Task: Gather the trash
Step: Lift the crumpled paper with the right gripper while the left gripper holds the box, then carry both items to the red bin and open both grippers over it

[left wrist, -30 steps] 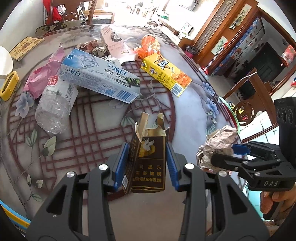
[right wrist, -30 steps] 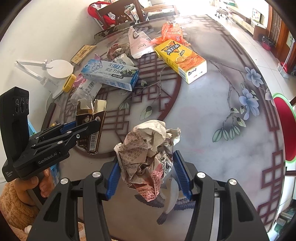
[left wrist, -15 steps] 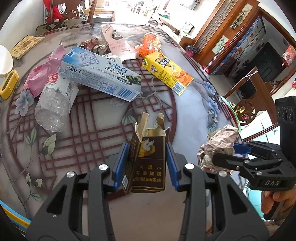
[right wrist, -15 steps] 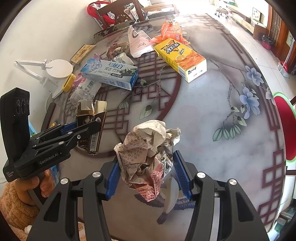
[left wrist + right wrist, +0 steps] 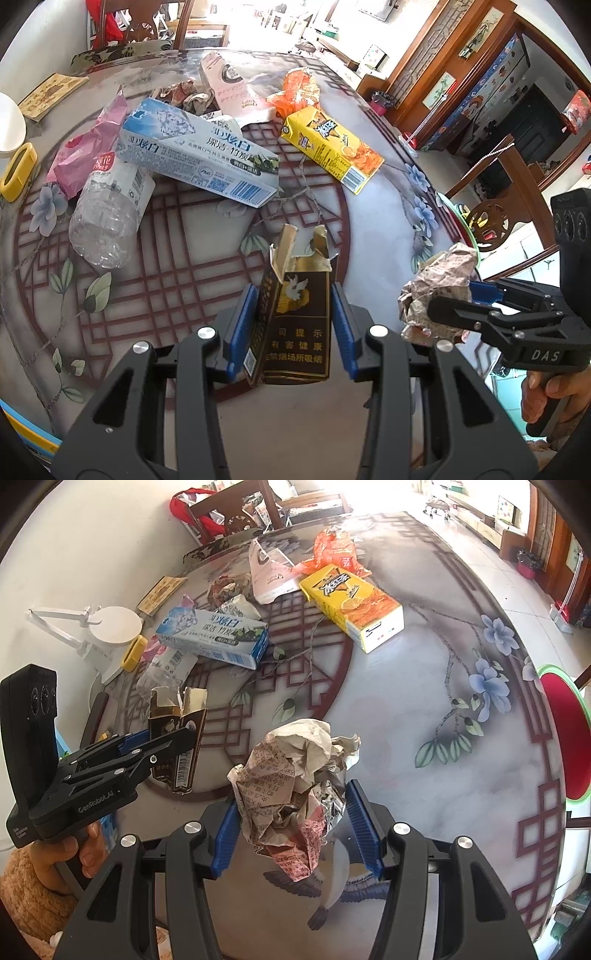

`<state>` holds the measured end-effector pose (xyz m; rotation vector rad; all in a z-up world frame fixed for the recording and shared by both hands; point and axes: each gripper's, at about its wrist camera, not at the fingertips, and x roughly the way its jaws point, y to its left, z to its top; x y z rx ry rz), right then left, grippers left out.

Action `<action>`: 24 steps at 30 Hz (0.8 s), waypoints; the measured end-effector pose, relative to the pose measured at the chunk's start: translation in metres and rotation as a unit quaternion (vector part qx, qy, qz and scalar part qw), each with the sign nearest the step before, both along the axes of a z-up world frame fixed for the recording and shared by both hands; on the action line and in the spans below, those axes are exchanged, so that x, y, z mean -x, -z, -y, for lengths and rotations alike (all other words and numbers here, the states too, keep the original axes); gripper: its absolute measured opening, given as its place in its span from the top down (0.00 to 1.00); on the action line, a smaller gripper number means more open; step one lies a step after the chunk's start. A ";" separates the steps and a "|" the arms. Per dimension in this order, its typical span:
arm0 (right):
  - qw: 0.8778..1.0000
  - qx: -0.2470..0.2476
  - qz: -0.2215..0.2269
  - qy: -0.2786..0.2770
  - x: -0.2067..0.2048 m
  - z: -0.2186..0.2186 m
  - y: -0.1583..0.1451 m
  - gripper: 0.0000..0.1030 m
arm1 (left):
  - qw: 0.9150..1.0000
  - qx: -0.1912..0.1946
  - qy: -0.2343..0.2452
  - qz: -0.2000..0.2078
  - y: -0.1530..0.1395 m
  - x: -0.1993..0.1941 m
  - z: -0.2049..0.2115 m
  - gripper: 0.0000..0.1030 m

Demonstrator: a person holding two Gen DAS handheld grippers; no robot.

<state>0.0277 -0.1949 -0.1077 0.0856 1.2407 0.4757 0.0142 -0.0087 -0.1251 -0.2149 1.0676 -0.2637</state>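
Both tongs are loaded. The left gripper [image 5: 293,314] clamps a torn-open dark cigarette pack [image 5: 295,325] between its blue pads, and the right gripper [image 5: 290,827] squeezes a crumpled paper wad [image 5: 295,790]. Both pieces appear lifted clear of the table [image 5: 424,709], though the fisheye makes that hard to confirm.

The step in hand looks like the carry: two items picked, none yet dropped. No bin shows in either view, so the next move calls for swinging both loads toward wherever the bin stands and opening the jaws over it.

More trash waits on the table. In the left wrist view, a blue toothpaste box [image 5: 199,158] lies at about 11 o'clock from the pack, a clear plastic bottle [image 5: 110,214] at 10 o'clock, and a yellow carton [image 5: 332,147] at 1 o'clock.
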 end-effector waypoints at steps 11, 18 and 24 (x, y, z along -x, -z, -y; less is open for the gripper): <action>1.000 -0.003 0.012 0.023 -0.021 0.036 -0.008 0.48 | 1.000 -0.005 -0.016 0.005 -0.011 -0.003 0.016 0.62; 1.000 -0.008 0.010 0.020 -0.037 0.063 -0.007 0.48 | 0.999 -0.011 -0.030 0.001 -0.013 -0.006 0.037 0.62; 1.000 -0.013 0.010 0.018 -0.049 0.088 -0.006 0.48 | 0.999 -0.016 -0.040 0.000 -0.015 -0.012 0.061 0.62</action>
